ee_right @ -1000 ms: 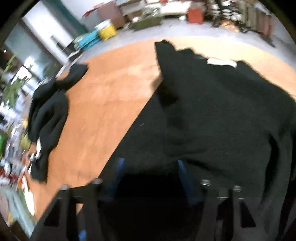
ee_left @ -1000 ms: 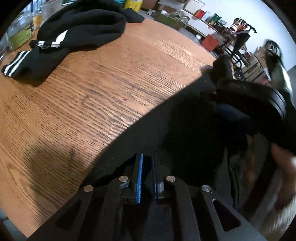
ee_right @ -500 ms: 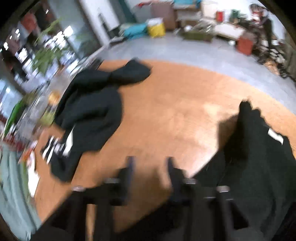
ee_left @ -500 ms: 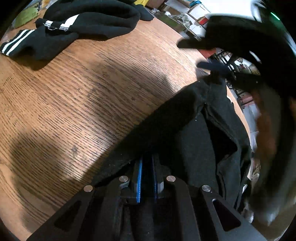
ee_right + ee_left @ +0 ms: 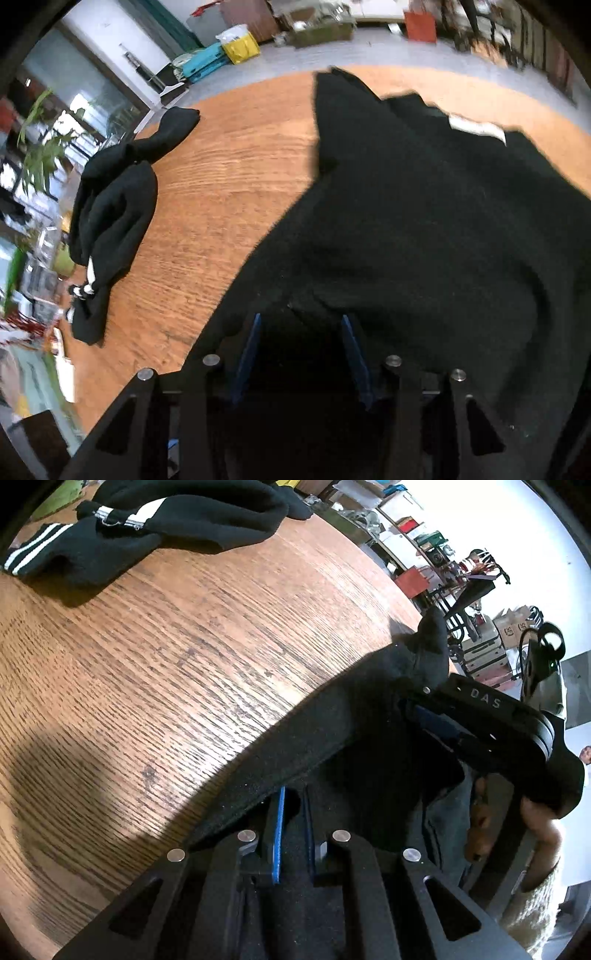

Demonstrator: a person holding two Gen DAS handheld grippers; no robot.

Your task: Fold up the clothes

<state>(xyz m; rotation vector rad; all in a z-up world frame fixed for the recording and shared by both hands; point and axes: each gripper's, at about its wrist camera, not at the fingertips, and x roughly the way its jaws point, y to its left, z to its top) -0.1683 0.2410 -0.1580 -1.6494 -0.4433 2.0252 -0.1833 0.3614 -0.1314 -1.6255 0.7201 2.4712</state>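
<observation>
In the left wrist view, the left gripper point(image 5: 293, 805) has its 2 blue-lined fingers nearly together, pinching the near edge of the black garment point(image 5: 332, 738) between them. Ahead and to its left, at the far edge of the wooden table point(image 5: 184, 646), lies a second black garment point(image 5: 177, 520) in a loose heap, with white stripes on the cuff and along a sleeve. To the right of the left gripper, the right gripper point(image 5: 436, 716) lies low over the same black cloth; its body carries raised letters that read "DAS", and a bare hand point(image 5: 532, 823) holds its handle. A peak of cloth stands up just beyond its tip.

In the right wrist view, the striped garment point(image 5: 110, 221) sits far to the left of the right gripper point(image 5: 301, 325), well apart from it on the bare wood point(image 5: 221, 206). The right gripper's fingers stand wide apart, with dark cloth lying between and under them; whether they touch it is hard to tell in the shadow. Ahead and to the right, the black garment point(image 5: 424, 221) spreads over the table with soft folds, and a white label point(image 5: 476, 127) shows near its far edge; its print is too blurred to read. Beyond the table, on the floor, a yellow bag point(image 5: 242, 48) sits beside a teal case point(image 5: 203, 62); their contents are not visible.
</observation>
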